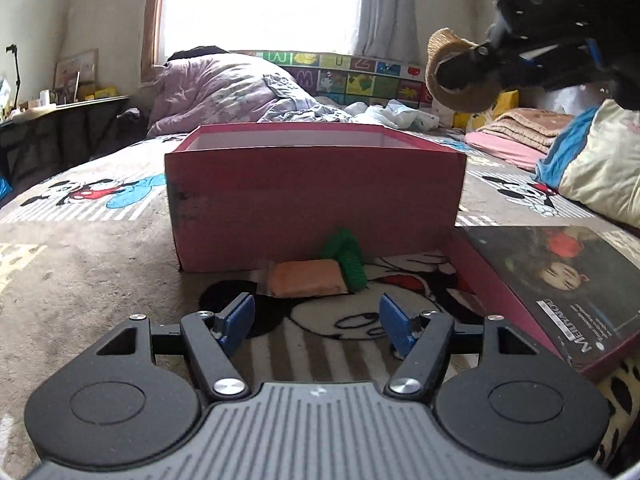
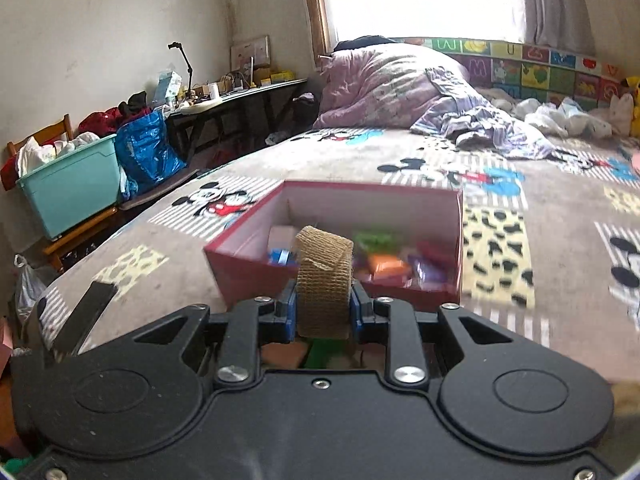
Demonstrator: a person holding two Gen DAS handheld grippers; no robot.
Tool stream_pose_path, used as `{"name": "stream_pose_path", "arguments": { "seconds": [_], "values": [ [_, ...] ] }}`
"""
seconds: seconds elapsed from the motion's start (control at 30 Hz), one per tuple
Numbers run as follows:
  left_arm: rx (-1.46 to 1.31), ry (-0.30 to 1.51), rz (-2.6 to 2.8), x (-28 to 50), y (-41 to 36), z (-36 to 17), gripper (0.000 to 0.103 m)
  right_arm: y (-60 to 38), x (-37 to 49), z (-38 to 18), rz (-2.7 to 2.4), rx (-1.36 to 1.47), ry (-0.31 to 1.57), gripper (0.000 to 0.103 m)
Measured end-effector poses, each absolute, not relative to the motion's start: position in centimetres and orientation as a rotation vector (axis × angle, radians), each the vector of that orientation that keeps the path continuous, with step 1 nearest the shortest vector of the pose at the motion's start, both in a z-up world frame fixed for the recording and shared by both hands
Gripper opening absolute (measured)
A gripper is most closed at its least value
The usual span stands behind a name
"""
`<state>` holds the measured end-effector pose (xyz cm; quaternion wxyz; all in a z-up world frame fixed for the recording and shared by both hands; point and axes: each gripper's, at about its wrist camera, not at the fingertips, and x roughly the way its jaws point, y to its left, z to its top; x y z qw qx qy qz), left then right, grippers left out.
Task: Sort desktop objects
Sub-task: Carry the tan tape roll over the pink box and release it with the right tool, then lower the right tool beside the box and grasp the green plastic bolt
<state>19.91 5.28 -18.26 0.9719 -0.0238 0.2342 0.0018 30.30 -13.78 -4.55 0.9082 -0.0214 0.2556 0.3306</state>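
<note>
Tape roll (image 2: 325, 280), tan and woven, is pinched tight between the blue pads of the right gripper (image 2: 324, 312), up in the air over the near edge of the pink box (image 2: 256, 276); it should go well past that edge before the pads let go. Lower down, the left gripper (image 1: 317, 322) has its jaws spread wide and holds nothing, with the orange block (image 1: 306, 283) and green toy (image 1: 349, 258) just ahead on the bed blanket (image 1: 100, 260), by the box's near wall.

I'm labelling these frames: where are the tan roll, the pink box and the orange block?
tan roll (image 2: 325, 280): right wrist view, on its woven side between the tool's pads.
pink box (image 1: 316, 196): left wrist view, on its near outer wall.
orange block (image 1: 306, 279): left wrist view, on its top face.
</note>
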Motion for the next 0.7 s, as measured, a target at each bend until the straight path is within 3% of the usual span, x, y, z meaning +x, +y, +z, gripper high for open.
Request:
{"name": "stream_pose_path", "arguments": {
  "seconds": [0.7],
  "values": [
    [-0.092, 0.508, -0.011, 21.1, 6.3, -19.3, 0.068, -8.8, 44.5, -5.9, 0.598, -0.204, 0.763, 0.025]
  ]
}}
